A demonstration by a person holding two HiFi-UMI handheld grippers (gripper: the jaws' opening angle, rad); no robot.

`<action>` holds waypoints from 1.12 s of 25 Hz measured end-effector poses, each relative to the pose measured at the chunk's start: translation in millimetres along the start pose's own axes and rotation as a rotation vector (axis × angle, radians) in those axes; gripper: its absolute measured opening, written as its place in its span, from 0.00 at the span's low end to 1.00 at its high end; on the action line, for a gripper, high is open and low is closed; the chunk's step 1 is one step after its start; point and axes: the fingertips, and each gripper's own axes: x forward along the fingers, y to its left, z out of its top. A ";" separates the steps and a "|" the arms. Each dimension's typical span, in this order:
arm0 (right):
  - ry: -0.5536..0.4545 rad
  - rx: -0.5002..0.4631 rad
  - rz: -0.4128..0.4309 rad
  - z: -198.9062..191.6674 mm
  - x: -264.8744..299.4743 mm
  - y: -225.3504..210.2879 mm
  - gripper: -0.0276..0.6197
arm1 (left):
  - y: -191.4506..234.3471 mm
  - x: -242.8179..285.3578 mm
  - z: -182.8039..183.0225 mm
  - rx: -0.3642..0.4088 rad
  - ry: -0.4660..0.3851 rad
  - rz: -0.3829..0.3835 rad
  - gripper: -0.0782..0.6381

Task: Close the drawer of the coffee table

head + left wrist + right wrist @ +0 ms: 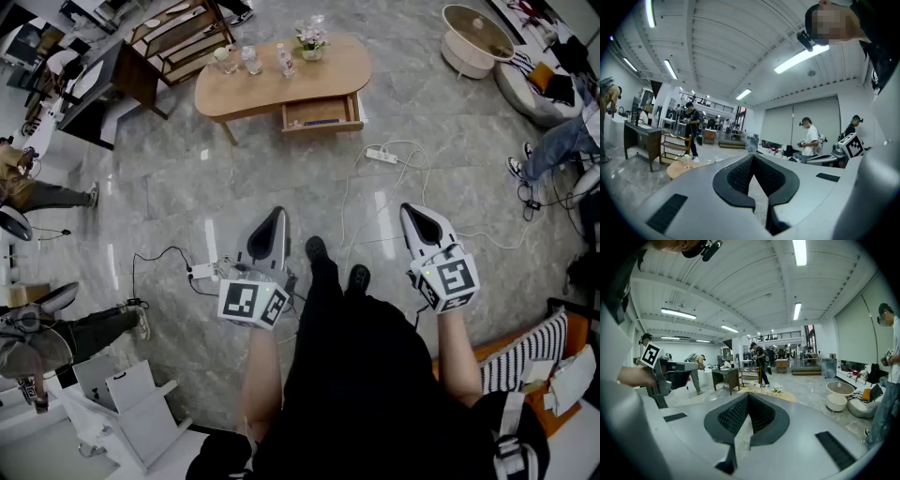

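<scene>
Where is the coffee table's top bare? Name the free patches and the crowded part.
Free: the right end of the table, past the flowers; the front strip above the open drawer. Crowded: the back edge, where glassware and flowers stand.

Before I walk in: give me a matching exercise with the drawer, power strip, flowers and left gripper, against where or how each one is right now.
Things:
1. drawer
2. white power strip
3. flowers
4. left gripper

States:
a. jaws shut, nothing between them, well short of the table
b. standing on top of the coffee table
c. pulled out
d. lying on the floor, cord trailing

Pairs: 1-c, 2-d, 3-b, 4-a
</scene>
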 end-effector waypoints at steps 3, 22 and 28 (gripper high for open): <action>-0.008 -0.003 -0.006 4.9 -1.7 -2.9 0.06 | -0.1 -0.4 0.1 0.004 -0.005 -0.006 0.13; -0.044 0.041 0.006 6.9 1.3 -13.9 0.06 | -2.5 4.2 -7.4 0.006 0.021 0.013 0.13; -0.042 0.086 0.008 3.8 26.0 -22.8 0.06 | 19.5 26.1 -18.5 -0.011 0.049 0.001 0.13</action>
